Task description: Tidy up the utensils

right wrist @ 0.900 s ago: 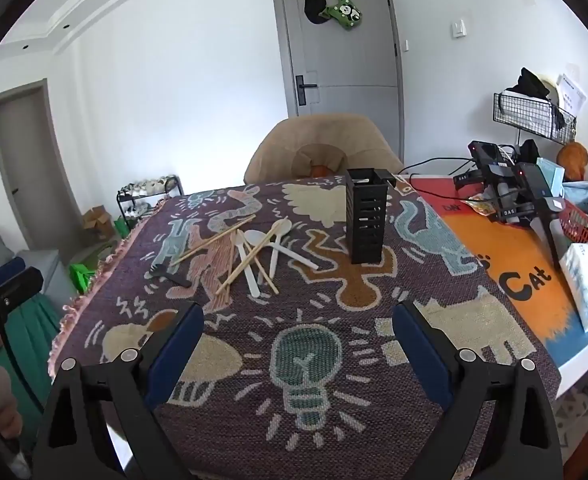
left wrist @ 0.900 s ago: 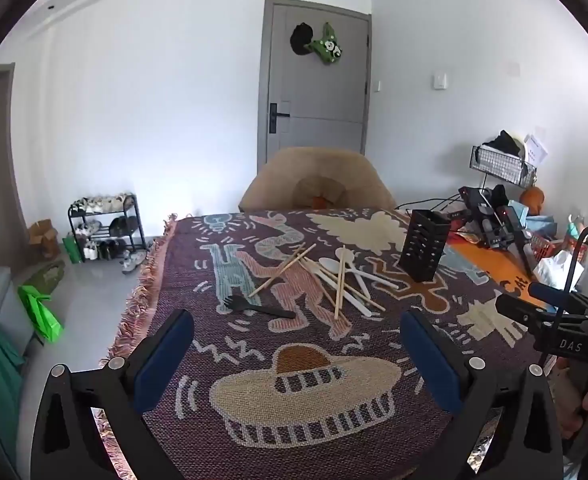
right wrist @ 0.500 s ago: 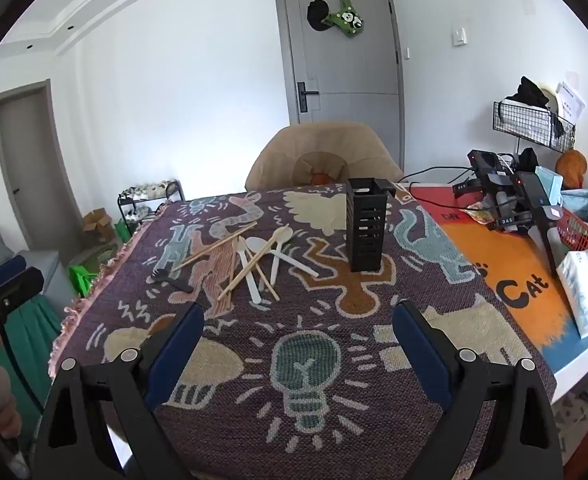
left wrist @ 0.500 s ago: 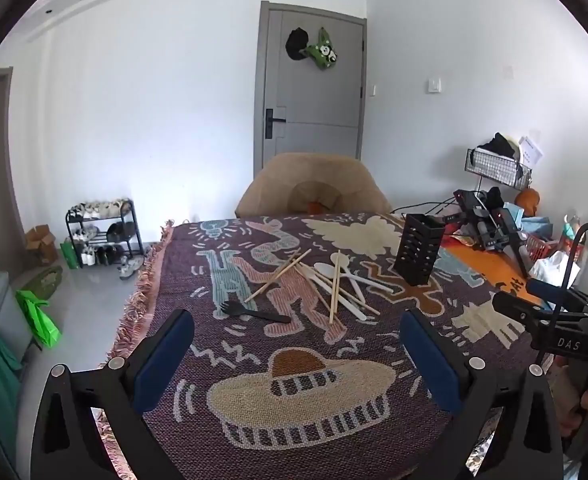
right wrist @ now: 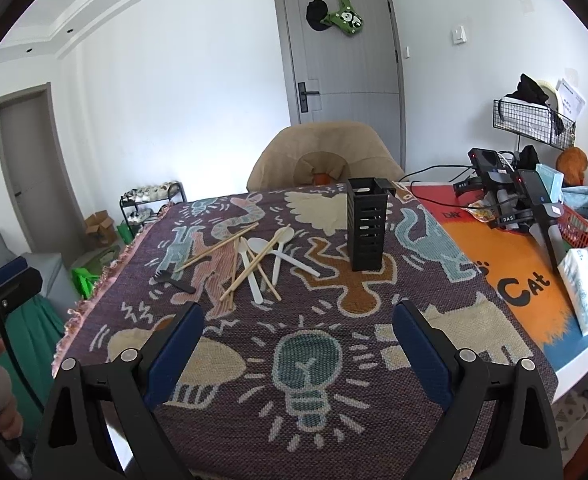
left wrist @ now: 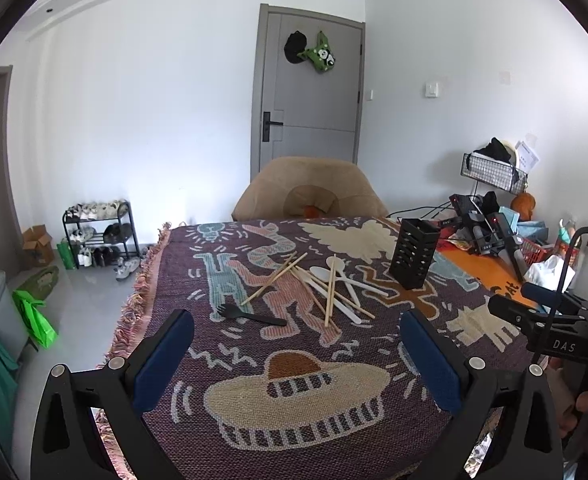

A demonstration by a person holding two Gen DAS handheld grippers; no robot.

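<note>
Both your claws are released and hold nothing: the left claw (left wrist: 296,354) and right claw (right wrist: 298,344) hang over the near edge of the surface (right wrist: 334,420), likely staged for a first pick. The chopsticks (right wrist: 249,264) and white spoons (right wrist: 277,252) lie crossed in a heap at eleven o'clock of the right claw, the black fork (left wrist: 249,314) apart. The black holder (right wrist: 368,224) stands upright at one o'clock; its inside is hidden.

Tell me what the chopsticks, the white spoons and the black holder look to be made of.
Chopsticks: likely bamboo or wood, pale tan, matte, thin straight sticks.
White spoons: probably plastic, smooth, uniform white, thin handles.
Black holder: looks like moulded plastic, though painted metal is possible; matte black with slotted walls.
</note>
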